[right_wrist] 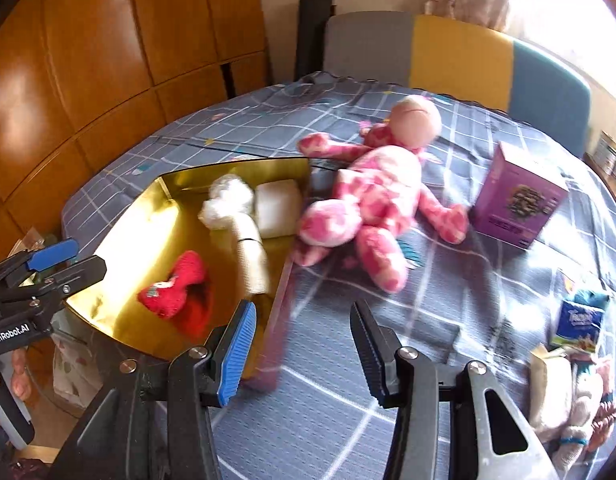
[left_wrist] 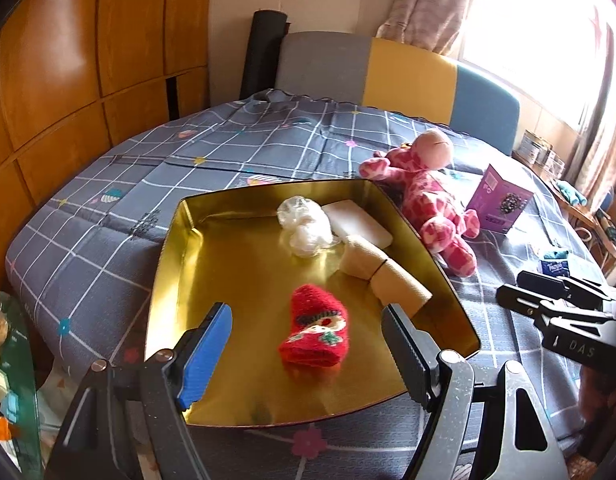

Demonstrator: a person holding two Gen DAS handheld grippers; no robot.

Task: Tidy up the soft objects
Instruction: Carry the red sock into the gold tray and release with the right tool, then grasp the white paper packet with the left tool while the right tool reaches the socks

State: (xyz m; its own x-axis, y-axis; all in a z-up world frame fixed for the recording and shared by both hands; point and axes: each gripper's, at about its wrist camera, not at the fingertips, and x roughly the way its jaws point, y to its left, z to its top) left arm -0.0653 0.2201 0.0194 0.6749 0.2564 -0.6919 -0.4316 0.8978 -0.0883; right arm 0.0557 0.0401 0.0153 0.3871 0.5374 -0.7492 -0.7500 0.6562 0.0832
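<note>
On a bed spread with a grey grid-patterned quilt [left_wrist: 236,148], your left gripper [left_wrist: 308,356] hovers over the near end of a shallow gold-lined metal tin [left_wrist: 176,280], its blue-padded and black-ribbed fingers spread wide and holding nothing. Between those fingers, on the tin's floor, lies a red knitted Christmas sock with a snowman face [left_wrist: 315,328], free of both pads. Farther in, at about 12 o'clock from the sock, sits a crumpled white plastic-wrapped bundle [left_wrist: 306,226], with a flat white rectangular pad [left_wrist: 361,222] just beside it at 2 o'clock against the tin's right wall, and a rolled beige cloth cinched by a black band [left_wrist: 381,274] lying at the sock's 1 o'clock. Outside the tin, at 3 o'clock from its far corner, a pink-and-white spotted plush toy [right_wrist: 371,196] sprawls on its back on the quilt, one leg near the tin's wall. A purple cardboard box [right_wrist: 519,200] stands at the plush's 3 o'clock. Your right gripper [right_wrist: 304,356] hangs over bare quilt just right of the tin, its fingers likewise parted and empty, the plush at its 12 o'clock. A blue-and-white tissue packet [right_wrist: 579,320] lies at its 3 o'clock, near a heap of pale soft items [right_wrist: 567,400] at the bed's near right edge.
</note>
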